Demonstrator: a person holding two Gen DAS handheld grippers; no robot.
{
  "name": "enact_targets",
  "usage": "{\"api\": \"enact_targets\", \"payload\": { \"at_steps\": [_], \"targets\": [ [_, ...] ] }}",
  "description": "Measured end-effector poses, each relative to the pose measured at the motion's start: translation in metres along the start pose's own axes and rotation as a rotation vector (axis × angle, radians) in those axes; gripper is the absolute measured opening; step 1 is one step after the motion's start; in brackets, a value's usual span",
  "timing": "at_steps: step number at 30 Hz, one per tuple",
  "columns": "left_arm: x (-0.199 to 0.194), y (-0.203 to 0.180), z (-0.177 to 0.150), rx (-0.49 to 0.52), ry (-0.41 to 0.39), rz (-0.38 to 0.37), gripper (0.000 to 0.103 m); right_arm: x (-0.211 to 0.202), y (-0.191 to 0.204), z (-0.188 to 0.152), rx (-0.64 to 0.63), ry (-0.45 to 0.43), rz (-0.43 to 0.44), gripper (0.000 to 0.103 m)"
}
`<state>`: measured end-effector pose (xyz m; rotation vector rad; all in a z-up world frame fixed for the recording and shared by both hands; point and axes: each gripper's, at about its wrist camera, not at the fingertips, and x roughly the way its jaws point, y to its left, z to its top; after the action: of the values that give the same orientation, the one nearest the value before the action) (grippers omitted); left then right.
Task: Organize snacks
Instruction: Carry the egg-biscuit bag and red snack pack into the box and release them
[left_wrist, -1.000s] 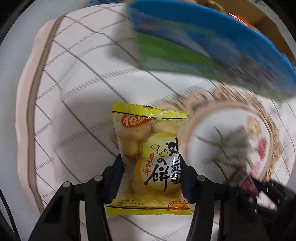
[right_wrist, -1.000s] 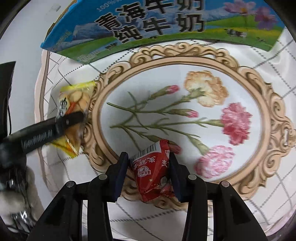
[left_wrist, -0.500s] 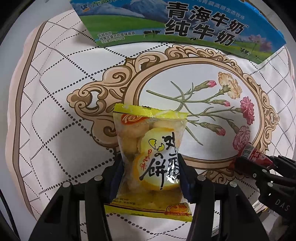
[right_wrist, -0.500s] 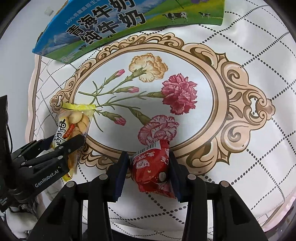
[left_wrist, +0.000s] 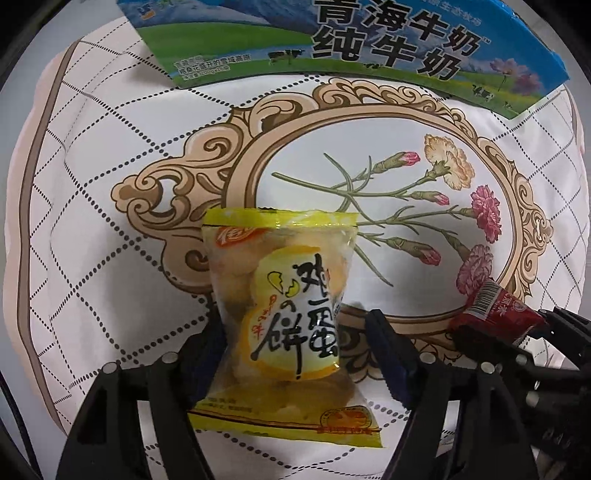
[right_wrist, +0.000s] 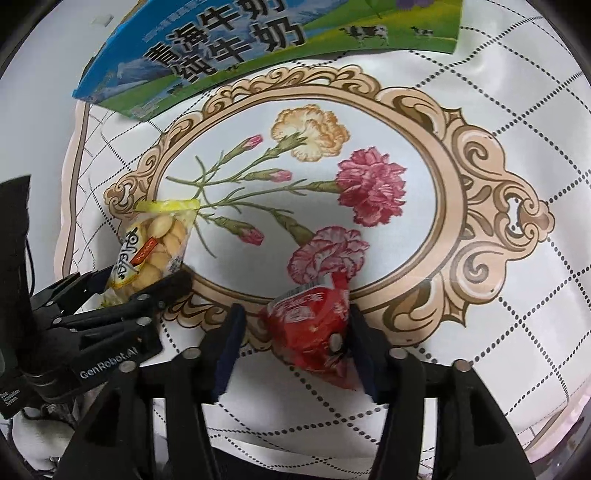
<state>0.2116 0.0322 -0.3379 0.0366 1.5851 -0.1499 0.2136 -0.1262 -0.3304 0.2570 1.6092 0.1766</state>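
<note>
Snacks, two items, both lying on the flowered cloth (left_wrist: 110, 206) that covers the bench.

Item 1: yellow egg-biscuit packet (left_wrist: 284, 306), resting on the near-left arc of the printed oval frame (left_wrist: 480, 147). Your left gripper (left_wrist: 295, 343) has just been opening; its jaws now stand spread on either side of the packet, with a clear gap on the right side, so the packet sits between them unpinched.

Item 2: red snack packet (right_wrist: 314, 325), lying on the near edge of the same oval frame, just below the pale pink carnation. Your right gripper (right_wrist: 295, 336) has also just been opening; the left jaw stands clear, the right one close against the wrapper, seemingly without pressure.

Item 3: blue-and-green milk carton (right_wrist: 229, 48), beyond the far side of the oval frame, untouched.

Handling note: both packets appear to be set down. Lift each gripper straight up and away from the oval frame, jaws kept wide, so no pad drags a wrapper corner. The crinkly film probably clings; watch the red packet's right side as you rise.
</note>
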Motion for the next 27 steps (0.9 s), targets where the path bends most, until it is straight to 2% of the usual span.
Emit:
{"api": "enact_targets", "payload": {
  "at_steps": [5,6,9,12,22,27],
  "targets": [
    [0.003,-0.005,0.002,-0.001,-0.002,-0.004,0.073,0.002,0.005,-0.001,-0.012,-0.001,-0.015,0.061],
    [0.003,-0.005,0.002,0.002,-0.003,-0.004,0.071,0.002,0.006,-0.002,-0.023,-0.003,-0.024,0.060],
    [-0.003,0.000,-0.002,0.012,-0.016,0.027,0.056,0.004,0.013,-0.005,-0.056,-0.016,-0.080,0.051],
    [-0.006,0.001,-0.004,0.007,-0.026,0.025,0.052,0.003,0.016,-0.008,-0.062,-0.035,-0.093,0.047],
    [-0.039,-0.001,-0.013,-0.007,-0.076,0.008,0.050,-0.013,0.017,-0.011,-0.046,-0.079,-0.048,0.045],
    [-0.079,-0.003,-0.008,-0.024,-0.136,-0.033,0.050,-0.036,0.019,-0.012,-0.042,-0.116,0.003,0.045]
  ]
}}
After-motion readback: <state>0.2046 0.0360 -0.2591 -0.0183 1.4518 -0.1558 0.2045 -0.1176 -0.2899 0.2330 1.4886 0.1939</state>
